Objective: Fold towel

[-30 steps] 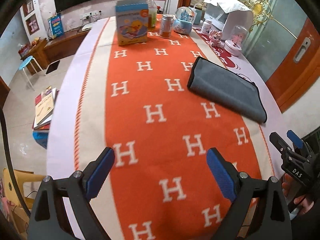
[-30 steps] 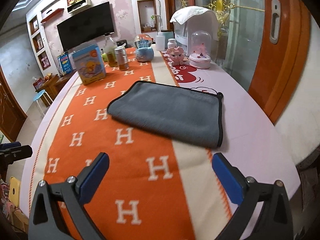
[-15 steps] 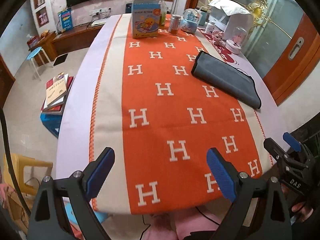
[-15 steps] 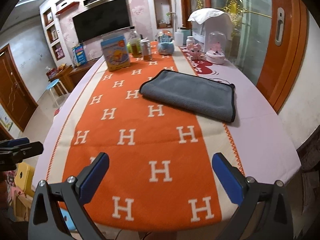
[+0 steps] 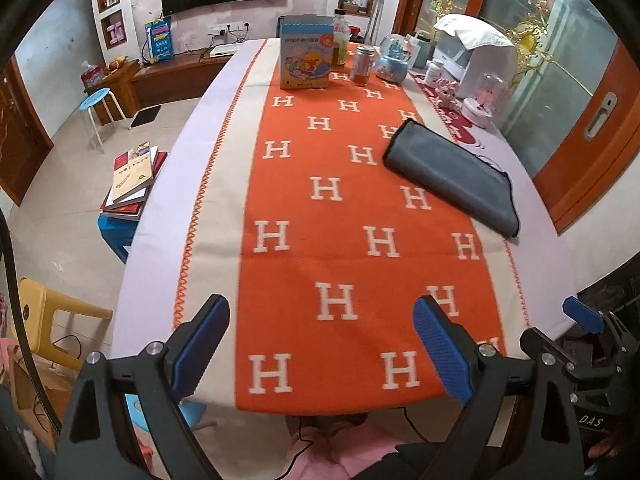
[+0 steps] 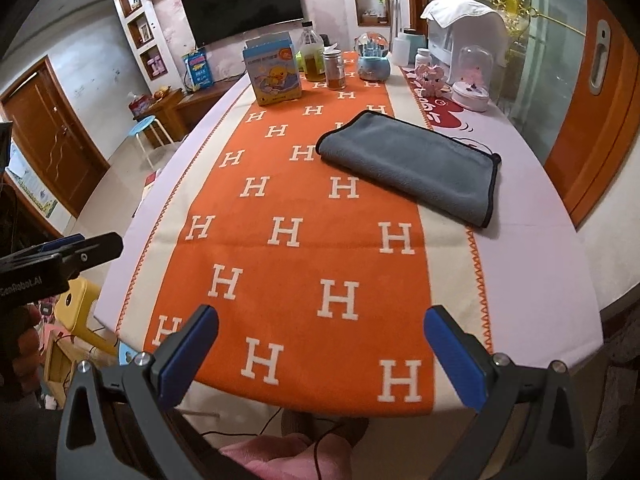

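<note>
A grey towel (image 5: 452, 178) with black trim lies folded flat on the right side of the table, partly on the orange H-pattern runner (image 5: 340, 240); it also shows in the right wrist view (image 6: 412, 164). My left gripper (image 5: 322, 354) is open and empty, held at the table's near edge, far from the towel. My right gripper (image 6: 320, 356) is open and empty, also at the near edge. The right gripper shows at the lower right of the left wrist view (image 5: 576, 332), and the left gripper shows at the left of the right wrist view (image 6: 60, 256).
At the far end stand a blue duck box (image 6: 274, 74), a bottle (image 6: 312, 58), a jar (image 6: 335, 70), a snow globe (image 6: 373, 58) and a white appliance (image 6: 464, 44). A stack of books (image 5: 132, 178), a blue stool (image 5: 98, 112) and a yellow chair (image 5: 52, 320) sit left of the table.
Both grippers have pulled back from over the table to its near edge and stayed open. The towel has not moved and now appears farther away.
</note>
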Tool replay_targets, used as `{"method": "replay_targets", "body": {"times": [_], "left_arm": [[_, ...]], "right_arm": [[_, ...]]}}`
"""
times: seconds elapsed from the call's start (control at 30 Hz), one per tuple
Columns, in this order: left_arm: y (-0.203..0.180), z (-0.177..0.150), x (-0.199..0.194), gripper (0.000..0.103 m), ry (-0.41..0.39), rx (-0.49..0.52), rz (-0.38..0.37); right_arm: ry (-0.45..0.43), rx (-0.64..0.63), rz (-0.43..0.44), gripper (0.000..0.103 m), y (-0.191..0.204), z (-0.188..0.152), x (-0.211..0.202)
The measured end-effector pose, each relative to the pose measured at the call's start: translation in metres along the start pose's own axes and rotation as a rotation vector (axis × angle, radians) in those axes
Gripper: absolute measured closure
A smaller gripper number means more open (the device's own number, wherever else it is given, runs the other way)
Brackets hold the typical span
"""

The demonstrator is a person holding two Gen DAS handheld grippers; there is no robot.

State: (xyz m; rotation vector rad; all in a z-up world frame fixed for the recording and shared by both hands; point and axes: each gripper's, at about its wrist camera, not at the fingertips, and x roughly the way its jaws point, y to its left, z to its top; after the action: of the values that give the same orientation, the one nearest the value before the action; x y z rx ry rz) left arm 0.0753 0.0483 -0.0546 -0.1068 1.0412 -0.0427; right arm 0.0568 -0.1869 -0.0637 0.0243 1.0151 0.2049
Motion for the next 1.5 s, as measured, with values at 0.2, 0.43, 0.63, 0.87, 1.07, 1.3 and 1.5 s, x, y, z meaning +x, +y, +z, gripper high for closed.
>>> {"method": "replay_targets", "body": {"times": [0.2,0.43,0.63,0.87,1.07,1.3,1.5], "left_arm": [[-0.024,-0.001,-0.017,0.001,-0.012,-0.029,-0.007],[-0.048,-0.002,-0.032,0.001,-0.033,-0.051,0.017],[-0.06,-0.008,-0.038,0.001,-0.041,-0.062,0.045],[-0.061,-0.009,-0.049,0.001,-0.079,-0.03,0.096],[-0.06,-0.012,-0.058,0.001,-0.126,-0.008,0.137],[-0.061,-0.011,-0.066,0.001,-0.171,0.013,0.144],[-0.065,-0.011,-0.067,0.001,-0.18,0.026,0.137]], "right_arm": [[0.031,0.044,0.031,0.0,-0.02,0.008,-0.021],[0.012,0.034,0.052,0.0,-0.027,0.016,-0.043],[-0.033,0.001,0.039,0.0,-0.024,0.017,-0.06],[-0.072,0.02,0.03,0.0,-0.018,0.015,-0.064],[-0.094,0.022,0.022,0.0,-0.012,0.014,-0.065],[-0.091,0.033,0.002,0.0,-0.009,0.011,-0.064],[-0.087,0.035,-0.001,0.0,-0.008,0.009,-0.063]]}}
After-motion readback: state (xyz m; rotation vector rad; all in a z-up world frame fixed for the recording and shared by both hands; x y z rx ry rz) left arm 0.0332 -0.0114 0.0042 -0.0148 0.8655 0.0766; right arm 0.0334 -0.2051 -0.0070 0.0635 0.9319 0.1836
